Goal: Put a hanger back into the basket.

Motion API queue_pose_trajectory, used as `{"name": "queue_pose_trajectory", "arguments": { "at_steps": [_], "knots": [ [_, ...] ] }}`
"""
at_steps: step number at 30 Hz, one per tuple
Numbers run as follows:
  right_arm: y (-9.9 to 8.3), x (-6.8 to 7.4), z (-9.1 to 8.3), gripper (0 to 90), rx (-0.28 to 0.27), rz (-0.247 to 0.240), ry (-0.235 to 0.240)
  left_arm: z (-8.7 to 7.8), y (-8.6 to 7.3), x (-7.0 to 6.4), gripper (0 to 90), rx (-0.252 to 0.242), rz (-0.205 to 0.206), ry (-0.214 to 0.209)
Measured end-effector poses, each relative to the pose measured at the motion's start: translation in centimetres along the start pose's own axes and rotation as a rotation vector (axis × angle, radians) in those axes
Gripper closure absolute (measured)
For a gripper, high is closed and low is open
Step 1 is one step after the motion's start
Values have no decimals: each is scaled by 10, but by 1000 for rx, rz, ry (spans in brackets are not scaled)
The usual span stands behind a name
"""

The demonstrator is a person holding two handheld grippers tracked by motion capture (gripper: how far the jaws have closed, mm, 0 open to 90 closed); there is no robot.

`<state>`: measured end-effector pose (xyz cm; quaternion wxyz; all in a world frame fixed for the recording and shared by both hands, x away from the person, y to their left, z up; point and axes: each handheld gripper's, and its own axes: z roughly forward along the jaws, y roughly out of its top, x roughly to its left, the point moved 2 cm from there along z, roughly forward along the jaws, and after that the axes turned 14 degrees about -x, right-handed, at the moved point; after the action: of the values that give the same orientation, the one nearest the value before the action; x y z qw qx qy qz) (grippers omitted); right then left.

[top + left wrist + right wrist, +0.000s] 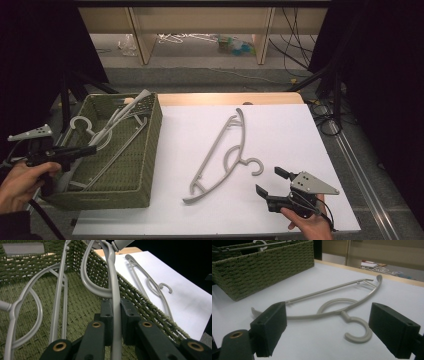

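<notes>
On the table: a white sheet (pixel 280 130) covers the top, with a green woven basket (pixel 145 150) at its left side and 1 grey hanger lying loose on the sheet to the right of it.
Left gripper: the left gripper (pixel 89 149) is held over the near left part of the basket, pointing right across it; a hand (pixel 20 182) grips it from the lower left.
Left jaws: closed narrow on a grey hanger (pixel 113 290); in the left gripper view the hanger's thin bar runs straight up between the 2 black pads, touching both.
Held hanger: it is partly raised and tilted, 1 end poking above the basket's far rim near the right corner.
Basket contents: at least 1 other grey hanger (pixel 27 312) rests on the woven floor, and a hook loop (pixel 80 123) shows near the far left corner.
Loose hanger: the hanger on the sheet (pixel 225 155) lies flat, slanting from near left to far right, its hook (pixel 256 166) curling toward the near right.
Right gripper: the right gripper (pixel 270 181) sits low just beside that hook, on its near right side, held by a hand (pixel 307 225) at the table's near edge.
Right jaws: spread wide and holding nothing; in the right gripper view the hook (pixel 357 331) lies on the sheet between the 2 pads, apart from both.
</notes>
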<state>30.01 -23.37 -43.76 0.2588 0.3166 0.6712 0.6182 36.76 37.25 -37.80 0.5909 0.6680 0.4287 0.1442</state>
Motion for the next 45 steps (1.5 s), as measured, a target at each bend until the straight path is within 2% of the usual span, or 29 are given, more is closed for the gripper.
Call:
{"name": "queue_pose_trajectory", "arguments": {
  "at_steps": [6,8,12,15,20,21,22,23,24,25,26,27,29,30,31,33,34,38,43,45],
  "knots": [
    [-1,1,1,159,-11,8,6,7,-4,1,813,38,-3,4],
    [0,0,0,159,2,5,0,10,-6,1,812,50,1,8],
    [-1,1,2,159,-19,13,11,22,-12,-2,812,97,27,25],
    [0,0,1,159,-7,0,3,32,-17,-2,811,132,34,36],
    [0,1,1,159,-6,5,3,36,-18,-4,811,153,34,50],
    [0,1,2,159,-17,10,10,36,-18,-4,811,163,33,62],
    [-1,1,2,159,-19,10,15,37,-18,-3,808,196,55,90],
    [-1,1,2,159,-19,10,15,37,-18,-3,809,196,55,90],
    [-1,1,2,159,-17,10,14,37,-18,-2,809,223,64,93],
    [1,1,1,159,-2,-2,5,39,-18,-3,807,221,69,124],
    [1,1,1,159,-2,-3,6,40,-18,-4,806,262,99,148],
    [1,1,1,159,-2,-3,6,40,-18,-4,806,262,99,148],
    [0,2,2,159,-14,7,16,40,-19,-3,807,296,120,149],
    [0,2,1,159,2,-1,9,42,-19,-4,806,300,123,166],
    [0,2,2,159,-19,9,19,44,-21,-3,797,304,140,197],
    [0,2,2,159,-19,10,19,46,-22,-3,796,292,143,210],
    [0,1,1,159,1,-2,9,46,-21,-4,796,322,149,219],
    [0,2,3,159,-18,9,20,49,-22,-5,794,336,149,250],
    [0,2,2,159,-20,9,19,51,-23,-4,789,347,150,272],
    [0,3,3,160,-18,8,21,49,-22,-2,789,379,165,265]
  ]
}}
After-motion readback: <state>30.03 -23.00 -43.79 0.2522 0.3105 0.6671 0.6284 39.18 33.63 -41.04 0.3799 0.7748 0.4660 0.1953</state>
